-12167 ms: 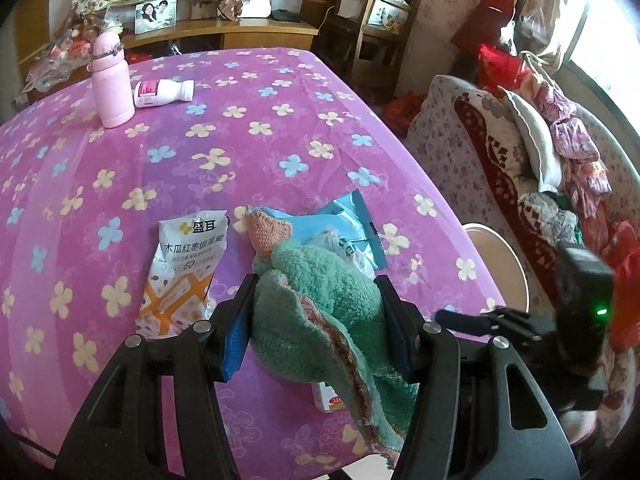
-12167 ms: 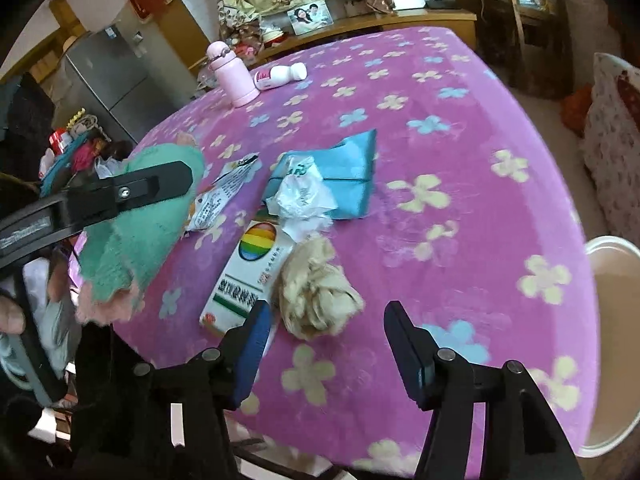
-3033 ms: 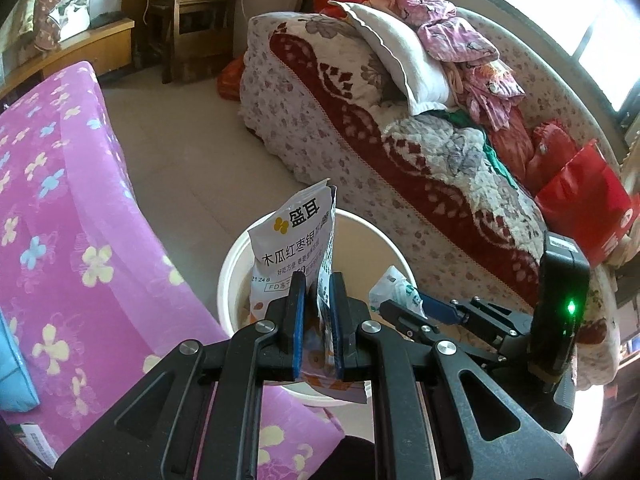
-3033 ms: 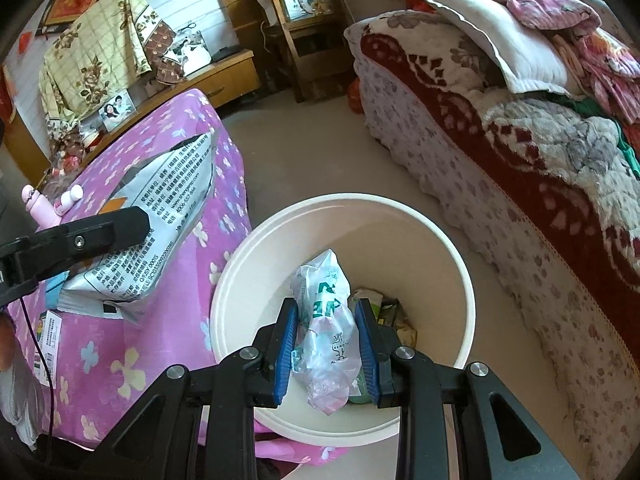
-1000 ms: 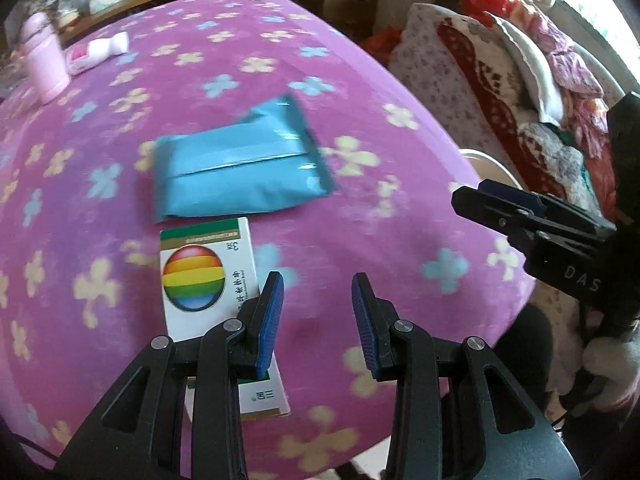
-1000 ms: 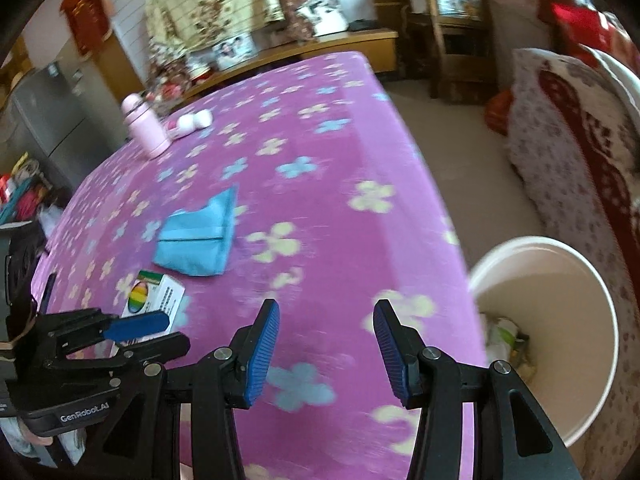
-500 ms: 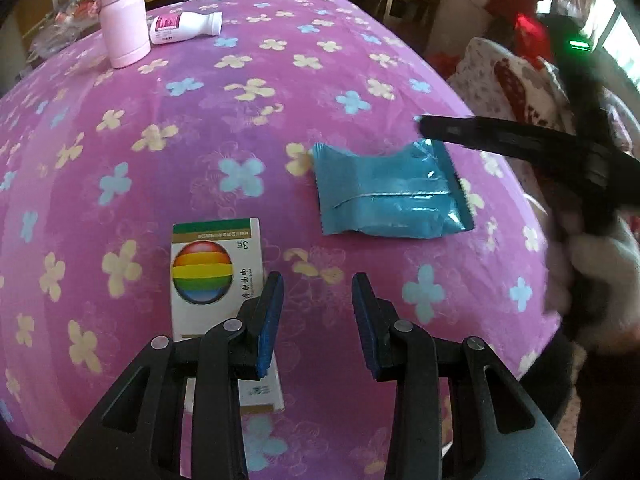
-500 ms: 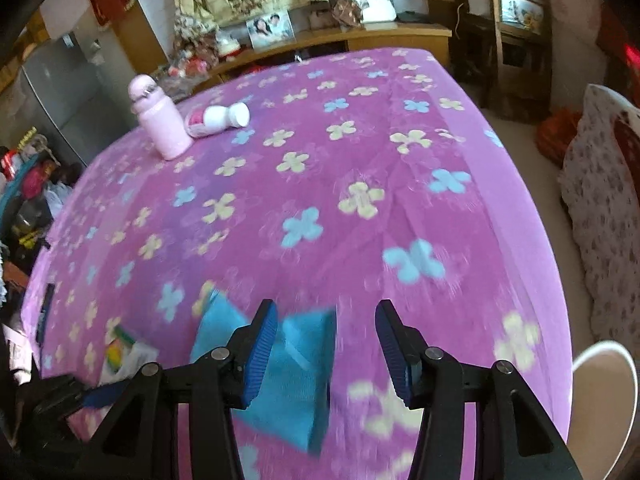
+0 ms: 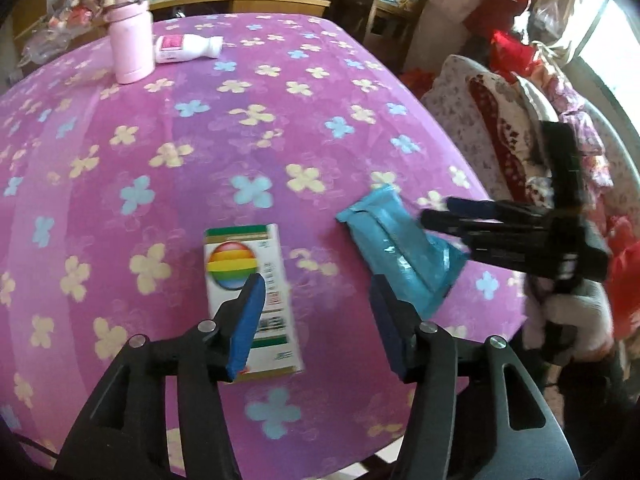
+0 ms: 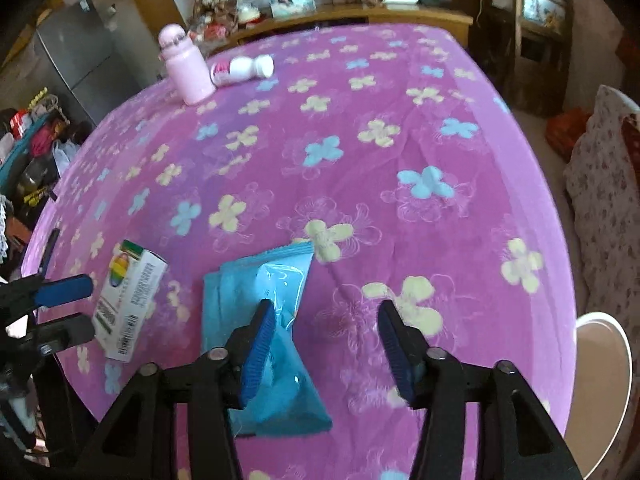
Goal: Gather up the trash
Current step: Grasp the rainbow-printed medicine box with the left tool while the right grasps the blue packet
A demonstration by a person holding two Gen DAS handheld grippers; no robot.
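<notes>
purple flowered cloth covers the tabletop. my left gripper hangs wide apart and holds nothing, its left finger over the rainbow carton. my right gripper is wide too, its left finger touching the blue wrapper near the tabletop's near edge. pink bottle stands far back.

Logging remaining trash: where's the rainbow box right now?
The rainbow box lies flat near the front of the purple tablecloth, under the left tongs, left of the blue wrapper.
</notes>
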